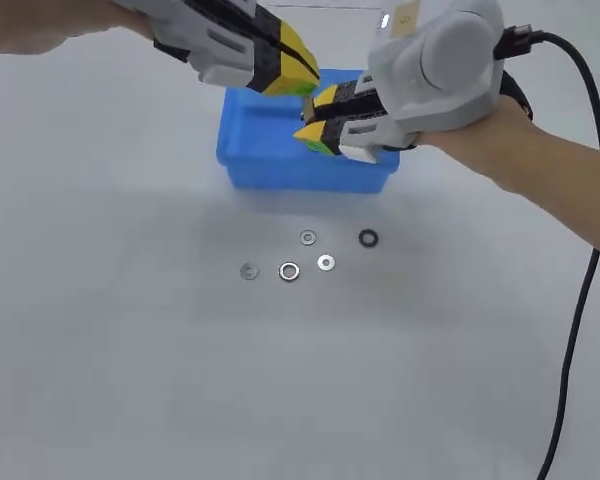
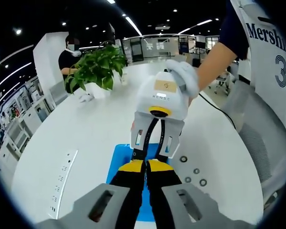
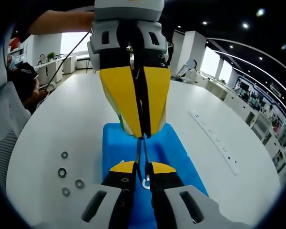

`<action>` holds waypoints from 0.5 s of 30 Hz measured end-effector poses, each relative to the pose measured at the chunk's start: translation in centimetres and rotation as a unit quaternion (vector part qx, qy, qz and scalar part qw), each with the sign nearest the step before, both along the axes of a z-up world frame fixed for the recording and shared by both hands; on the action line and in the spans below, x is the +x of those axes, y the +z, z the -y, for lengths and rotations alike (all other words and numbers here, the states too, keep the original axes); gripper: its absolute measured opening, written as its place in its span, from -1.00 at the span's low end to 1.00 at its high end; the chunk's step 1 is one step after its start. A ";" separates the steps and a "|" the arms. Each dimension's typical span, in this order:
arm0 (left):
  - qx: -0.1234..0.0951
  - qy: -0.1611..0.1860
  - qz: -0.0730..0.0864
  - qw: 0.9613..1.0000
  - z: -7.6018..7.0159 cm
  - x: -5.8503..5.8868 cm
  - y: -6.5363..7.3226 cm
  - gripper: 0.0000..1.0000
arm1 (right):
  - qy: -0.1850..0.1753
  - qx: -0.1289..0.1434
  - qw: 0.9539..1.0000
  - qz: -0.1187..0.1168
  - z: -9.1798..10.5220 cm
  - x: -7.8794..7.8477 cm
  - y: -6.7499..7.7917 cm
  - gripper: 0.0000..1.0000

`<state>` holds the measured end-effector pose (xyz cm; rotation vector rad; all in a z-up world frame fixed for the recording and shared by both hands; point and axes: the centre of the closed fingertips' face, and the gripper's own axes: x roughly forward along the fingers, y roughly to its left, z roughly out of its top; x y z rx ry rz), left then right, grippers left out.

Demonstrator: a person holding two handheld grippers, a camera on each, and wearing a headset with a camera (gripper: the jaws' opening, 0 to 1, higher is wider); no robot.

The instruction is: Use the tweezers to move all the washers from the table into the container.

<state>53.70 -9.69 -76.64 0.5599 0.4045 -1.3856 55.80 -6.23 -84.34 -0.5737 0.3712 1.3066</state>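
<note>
**Tweezers held over container; five washers on bench**

Position: Both tongs hang above the blue container (image 1: 290, 172), tip to tip. The tweezers (image 3: 140, 150) run between them as thin metal blades.

Tongs: The right tongs (image 3: 143, 168) are drawn narrow, their yellow pads pressing the tweezers from either side. The left tongs (image 2: 146, 165) are likewise closed. In the right gripper view the tweezers emerge from their tip, so they appear to clamp the other end.

Washers: Five washers (image 1: 289, 271) lie flat on the bench (image 1: 130, 350), in a loose cluster just in front of the container's near wall and apart from one another. One of them, the dark washer (image 1: 368, 238), sits at the right of the cluster. A small ring (image 3: 147, 182) shows at the tweezers' end above the container floor. It may be a washer in the tines, but the view is too fine to confirm.

Handling assessment:
- The washers are judged light, stiff, thin and smooth.
- Lying flat, they offer little edge and will likely skate if pushed.
- The best hold is across the band, one tine through the hole and one outside the rim.
- The tweezers are springy and slim, so squeeze mid-blade with even pressure, or they may twist in the pads.
</note>
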 end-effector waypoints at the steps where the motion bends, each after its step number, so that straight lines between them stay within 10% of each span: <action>1: 0.000 0.000 0.001 1.000 0.0 0.0 0.2 -0.89 | 0.001 0.001 1.000 0.001 0.0 0.0 0.1 -0.76; 15: -0.004 -0.019 0.032 0.999 0.8 -3.8 5.2 -0.90 | 0.009 0.019 0.999 0.033 0.7 -3.3 5.5 -0.76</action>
